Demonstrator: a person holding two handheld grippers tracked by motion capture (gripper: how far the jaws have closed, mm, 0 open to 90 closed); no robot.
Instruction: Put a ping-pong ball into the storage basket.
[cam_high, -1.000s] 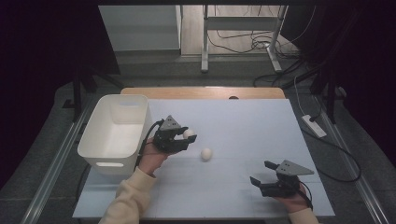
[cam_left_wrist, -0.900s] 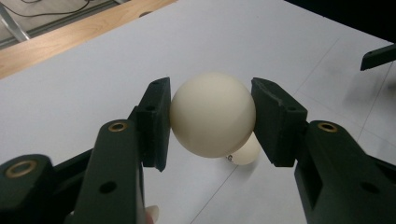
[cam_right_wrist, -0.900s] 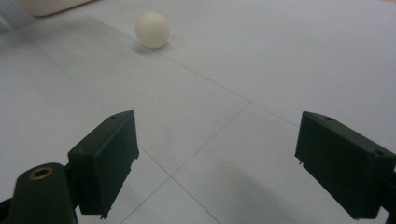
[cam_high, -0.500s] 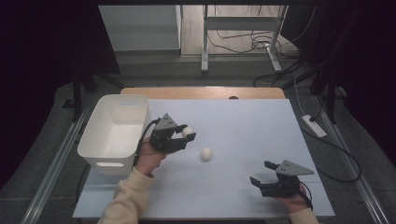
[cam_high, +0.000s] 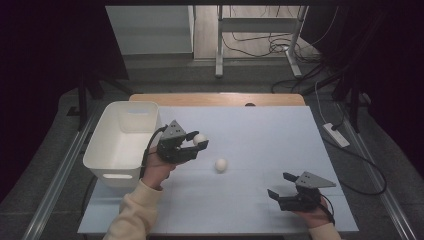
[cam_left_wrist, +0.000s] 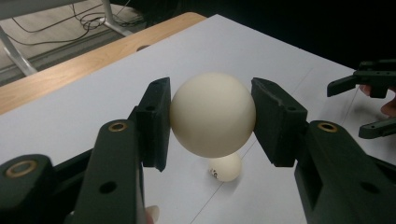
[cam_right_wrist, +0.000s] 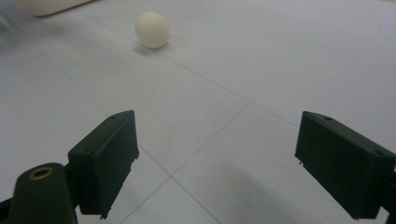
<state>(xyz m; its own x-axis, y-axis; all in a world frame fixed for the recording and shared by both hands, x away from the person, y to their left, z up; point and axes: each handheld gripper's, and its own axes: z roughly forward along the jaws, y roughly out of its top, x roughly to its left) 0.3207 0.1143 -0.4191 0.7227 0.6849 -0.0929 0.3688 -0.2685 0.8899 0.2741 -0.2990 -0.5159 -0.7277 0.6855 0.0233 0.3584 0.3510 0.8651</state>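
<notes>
My left gripper (cam_high: 200, 142) is shut on a white ball (cam_high: 199, 138) and holds it above the white table, just right of the bin. In the left gripper view the ball (cam_left_wrist: 212, 114) is squeezed between both black pads. A second white ball (cam_high: 221, 164) lies on the table a little to the right and nearer to me; it sits below the held ball (cam_left_wrist: 226, 167) and far off in the right gripper view (cam_right_wrist: 152, 29). My right gripper (cam_high: 280, 184) rests low at the front right, open, with nothing between its jaws (cam_right_wrist: 217, 158).
A white plastic bin (cam_high: 95, 150) stands at the table's left edge, close to my left hand. A wooden strip (cam_high: 220, 99) runs along the table's far edge. A power strip (cam_high: 336, 135) and cables lie on the floor at the right.
My left gripper has risen a little with the ball in it. The right gripper and the loose ball have kept still.
</notes>
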